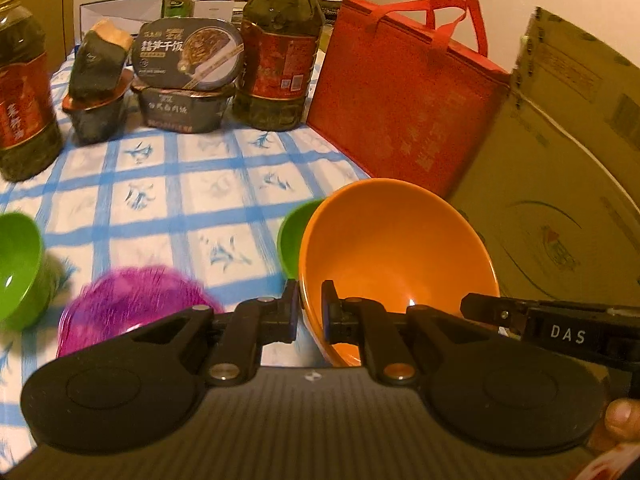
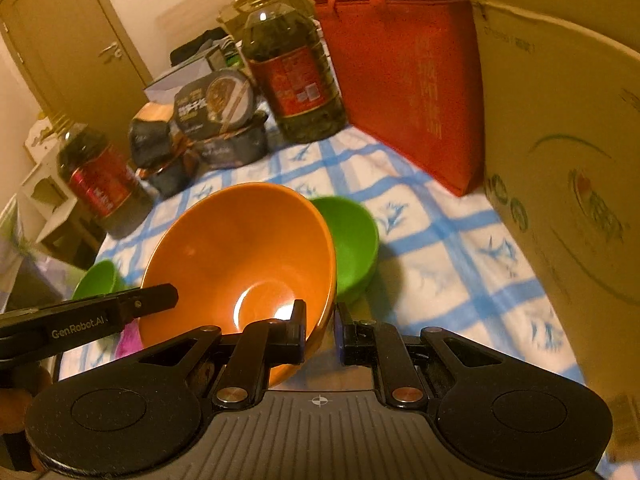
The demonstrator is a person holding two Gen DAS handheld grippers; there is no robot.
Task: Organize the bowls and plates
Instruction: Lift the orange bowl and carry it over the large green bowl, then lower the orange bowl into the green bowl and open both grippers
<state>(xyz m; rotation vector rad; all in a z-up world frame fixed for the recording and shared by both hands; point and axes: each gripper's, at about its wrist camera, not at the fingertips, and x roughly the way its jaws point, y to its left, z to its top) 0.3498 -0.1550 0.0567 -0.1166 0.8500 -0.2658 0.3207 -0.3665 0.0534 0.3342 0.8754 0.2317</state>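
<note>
A large orange bowl (image 1: 396, 248) is held between both grippers, tilted over the blue-checked cloth. My left gripper (image 1: 312, 314) is shut on its left rim, one pad inside and one outside. On the opposite rim my right gripper (image 2: 320, 326) is shut on the same orange bowl (image 2: 240, 256). A green bowl (image 2: 354, 240) stands just behind it, partly hidden as the green bowl (image 1: 292, 236) in the left wrist view. A second green bowl (image 1: 18, 264) sits at the far left. A blurred magenta bowl (image 1: 132, 304) lies below the left gripper.
Two big oil bottles (image 1: 280, 60) (image 1: 22, 92) and stacked instant-meal boxes (image 1: 186, 76) line the back of the table. A red tote bag (image 1: 404, 92) and a tall cardboard box (image 2: 560, 160) wall off the right side. A door (image 2: 76, 40) is at far left.
</note>
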